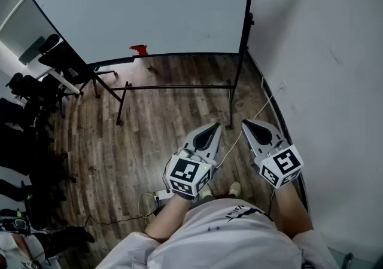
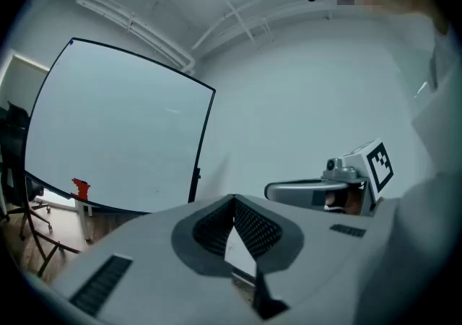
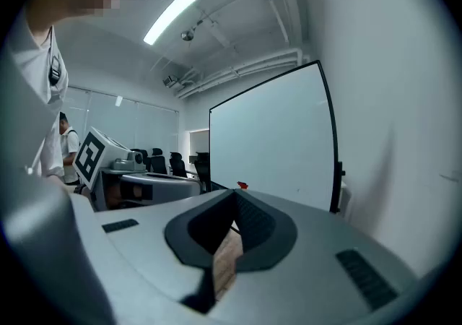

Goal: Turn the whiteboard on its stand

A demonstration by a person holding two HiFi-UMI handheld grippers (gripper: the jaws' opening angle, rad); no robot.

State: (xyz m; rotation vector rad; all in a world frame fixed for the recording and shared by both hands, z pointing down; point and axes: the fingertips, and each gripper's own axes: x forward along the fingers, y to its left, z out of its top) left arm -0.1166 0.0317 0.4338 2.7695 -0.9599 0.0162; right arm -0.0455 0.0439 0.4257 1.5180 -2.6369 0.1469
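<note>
The whiteboard (image 1: 149,5) is a large white panel in a black frame, and it stands on a black stand (image 1: 179,87) on the wooden floor ahead of me. A small red object (image 1: 139,50) sits at its lower edge. My left gripper (image 1: 215,125) and right gripper (image 1: 245,123) are held side by side, short of the stand's right post and well apart from the board. Both point at it with jaws shut and nothing between them. The left gripper view shows the whiteboard (image 2: 115,128) beyond my left gripper (image 2: 233,198). In the right gripper view the whiteboard (image 3: 267,143) lies past my right gripper (image 3: 236,192).
A white wall (image 1: 323,52) runs close along the right. Black office chairs (image 1: 36,88) crowd the left side. A white cable (image 1: 251,119) and a power strip (image 1: 160,195) lie on the floor near my feet. A person (image 3: 68,144) stands far back.
</note>
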